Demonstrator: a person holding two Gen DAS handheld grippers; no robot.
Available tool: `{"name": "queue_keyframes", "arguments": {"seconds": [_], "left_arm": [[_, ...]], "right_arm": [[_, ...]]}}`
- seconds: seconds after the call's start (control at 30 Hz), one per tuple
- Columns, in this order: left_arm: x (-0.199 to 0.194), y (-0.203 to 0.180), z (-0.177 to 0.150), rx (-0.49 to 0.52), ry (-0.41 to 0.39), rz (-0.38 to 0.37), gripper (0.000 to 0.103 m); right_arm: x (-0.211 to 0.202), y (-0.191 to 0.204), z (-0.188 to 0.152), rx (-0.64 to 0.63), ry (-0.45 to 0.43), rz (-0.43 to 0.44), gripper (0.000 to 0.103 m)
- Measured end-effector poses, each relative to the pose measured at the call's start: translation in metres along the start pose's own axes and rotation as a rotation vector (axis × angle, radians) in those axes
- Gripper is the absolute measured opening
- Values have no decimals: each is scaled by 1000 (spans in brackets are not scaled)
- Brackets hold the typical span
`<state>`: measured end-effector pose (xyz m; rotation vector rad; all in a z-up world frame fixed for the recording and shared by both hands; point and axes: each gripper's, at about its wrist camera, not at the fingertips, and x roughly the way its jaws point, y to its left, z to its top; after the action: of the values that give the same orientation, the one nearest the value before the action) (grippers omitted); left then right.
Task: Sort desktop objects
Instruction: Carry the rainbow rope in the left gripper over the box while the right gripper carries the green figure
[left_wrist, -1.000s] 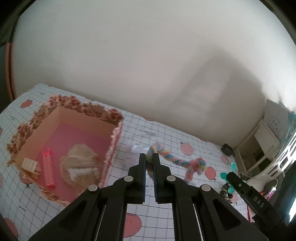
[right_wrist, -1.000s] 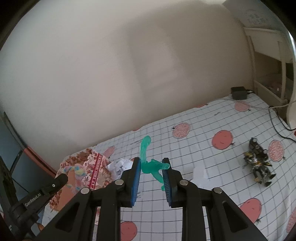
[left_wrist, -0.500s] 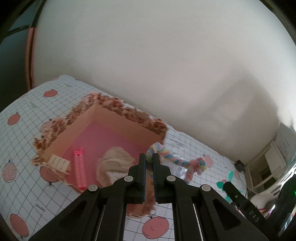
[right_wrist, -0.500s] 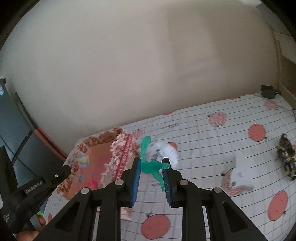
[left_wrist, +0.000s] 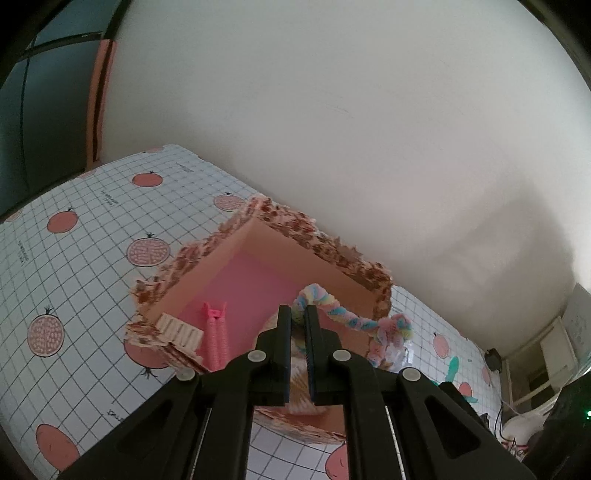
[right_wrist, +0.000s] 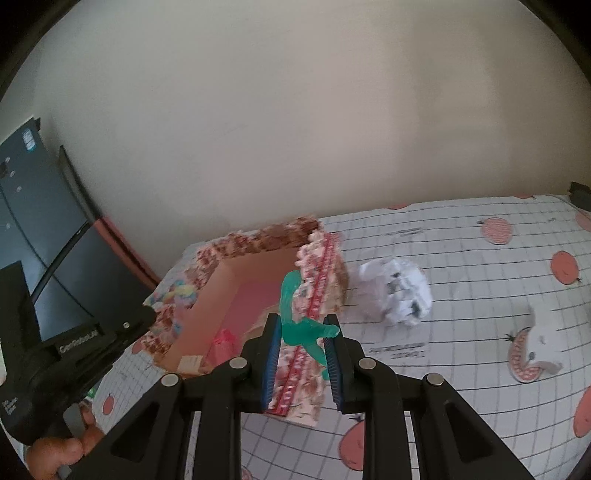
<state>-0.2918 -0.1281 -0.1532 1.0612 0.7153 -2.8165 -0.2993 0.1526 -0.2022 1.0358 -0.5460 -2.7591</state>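
Observation:
My left gripper (left_wrist: 298, 314) is shut on a pastel rainbow rope toy (left_wrist: 354, 319) and holds it above the floral box (left_wrist: 314, 245), which has a pink floor. The rope also shows in the right wrist view (right_wrist: 181, 293), over the box's left side. My right gripper (right_wrist: 303, 332) is shut on a green toy dinosaur (right_wrist: 301, 325) and holds it above the right wall of the floral box (right_wrist: 258, 238). Inside the box lie a pink clip (left_wrist: 216, 332), a beige striped piece (left_wrist: 181, 330) and a straw-coloured bundle partly hidden by my fingers.
On the checked cloth with red fruit prints lie a crumpled white paper ball (right_wrist: 399, 291) right of the box and a white scrap (right_wrist: 543, 332) farther right. A dark monitor (right_wrist: 40, 236) stands at the left. A wall runs behind the table.
Both grippers have moved left toward the box. The rope toy is now over the box interior and the dinosaur is now over its right wall.

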Motion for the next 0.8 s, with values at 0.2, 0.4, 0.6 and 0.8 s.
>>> {"name": "queue_keyframes", "arguments": {"seconds": [0.2,0.4,0.6,0.8], "left_arm": [[-5,16,4,-29,-13,29,6],[-5,31,7,-60,-19,55,6],[-6,44,8,-94,-28,75,6],[-8,54,10,-119,-41,93,6]], "right_arm": [[8,15,-3,-18,19,31,25],[14,27,-7,-34,37,54,25],[15,38,-9,-53,42,71,25],[22,48,-13,-78,56,83,25]]}}
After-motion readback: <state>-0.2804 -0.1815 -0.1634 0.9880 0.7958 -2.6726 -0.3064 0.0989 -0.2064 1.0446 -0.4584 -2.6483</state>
